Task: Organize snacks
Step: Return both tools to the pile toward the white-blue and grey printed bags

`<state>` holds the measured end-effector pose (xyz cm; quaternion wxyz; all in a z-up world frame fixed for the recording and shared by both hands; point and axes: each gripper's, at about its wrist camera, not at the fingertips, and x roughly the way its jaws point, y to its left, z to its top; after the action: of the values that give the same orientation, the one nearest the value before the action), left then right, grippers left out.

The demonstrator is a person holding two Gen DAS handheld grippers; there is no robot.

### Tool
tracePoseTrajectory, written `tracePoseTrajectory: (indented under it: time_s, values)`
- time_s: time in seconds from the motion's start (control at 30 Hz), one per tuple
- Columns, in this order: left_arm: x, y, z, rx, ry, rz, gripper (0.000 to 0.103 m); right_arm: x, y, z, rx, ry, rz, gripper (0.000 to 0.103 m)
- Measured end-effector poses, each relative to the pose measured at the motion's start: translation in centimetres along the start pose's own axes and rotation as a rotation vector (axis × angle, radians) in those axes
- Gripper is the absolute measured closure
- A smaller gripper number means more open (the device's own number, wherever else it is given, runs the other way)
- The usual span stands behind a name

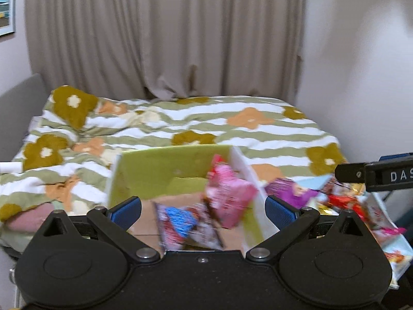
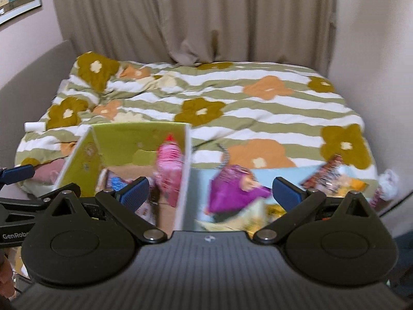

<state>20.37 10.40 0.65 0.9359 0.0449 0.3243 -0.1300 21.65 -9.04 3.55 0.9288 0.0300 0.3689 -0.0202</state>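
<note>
Snacks split two ways: a pink pack (image 1: 228, 193) already sits in the box (image 1: 165, 170), while the loose pile (image 2: 258, 196) waits just beside it. Left gripper (image 1: 204, 208) and right gripper (image 2: 210, 191) both hang spread and empty, probably ready for another pick.

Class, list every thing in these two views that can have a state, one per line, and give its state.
left gripper: open, holding nothing
right gripper: open, holding nothing
green box: open-topped, snacks inside
pink snack pack: in the box, leaning on its right wall
purple snack pack: outside the box, lying right of it
curtain: drawn shut
</note>
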Motion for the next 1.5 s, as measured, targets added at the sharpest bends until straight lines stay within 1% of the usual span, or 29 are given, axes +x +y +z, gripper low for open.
tracePoseTrajectory:
  time_s: [0.17, 0.3, 0.4, 0.57, 0.77, 0.97, 1.13, 1.23, 1.33, 1.43, 1.47, 1.5]
  values:
    - [-0.1, -4.4, -1.0, 0.014, 0.021, -0.037, 0.000, -1.9, -5.2, -1.6, 0.029, -0.011, -0.053, 0.000]
    - [0.5, -8.2, -1.9, -0.003, 0.058, -0.035, 0.000, -2.5, -9.9, -3.1, 0.049, 0.004, -0.071, 0.000]
    - [1.0, -10.9, -2.6, -0.025, 0.082, -0.025, 0.000, -2.4, -13.4, -4.1, 0.055, 0.024, -0.055, 0.000]
    - [2.6, -15.2, -3.8, -0.052, 0.129, 0.012, 0.000, -1.3, -17.9, -5.4, 0.055, 0.057, -0.032, 0.000]
    - [4.9, -19.1, -5.9, -0.091, 0.188, 0.053, 0.000, 2.3, -22.1, -6.4, 0.071, 0.117, 0.014, 0.000]
    - [8.4, -21.6, -8.3, -0.125, 0.256, 0.094, 0.001, 6.0, -24.5, -7.5, 0.053, 0.154, 0.044, 0.000]
    - [10.9, -22.7, -9.8, -0.156, 0.302, 0.112, 0.002, 8.6, -24.9, -8.2, -0.008, 0.173, 0.062, 0.000]
    - [12.2, -22.9, -10.5, -0.166, 0.322, 0.120, 0.006, 9.8, -25.0, -8.5, -0.030, 0.177, 0.064, 0.000]
    - [13.6, -23.1, -11.0, -0.174, 0.340, 0.120, 0.006, 11.1, -25.1, -8.7, -0.049, 0.183, 0.072, 0.000]
    - [14.6, -23.3, -11.6, -0.177, 0.364, 0.117, 0.014, 12.2, -25.2, -8.9, -0.059, 0.197, 0.078, 0.000]
    - [15.0, -23.3, -11.8, -0.180, 0.372, 0.112, 0.021, 12.4, -25.3, -8.9, -0.058, 0.200, 0.079, 0.000]
    - [15.2, -23.3, -11.9, -0.181, 0.377, 0.111, 0.021, 12.6, -25.3, -8.9, -0.059, 0.201, 0.076, 0.000]
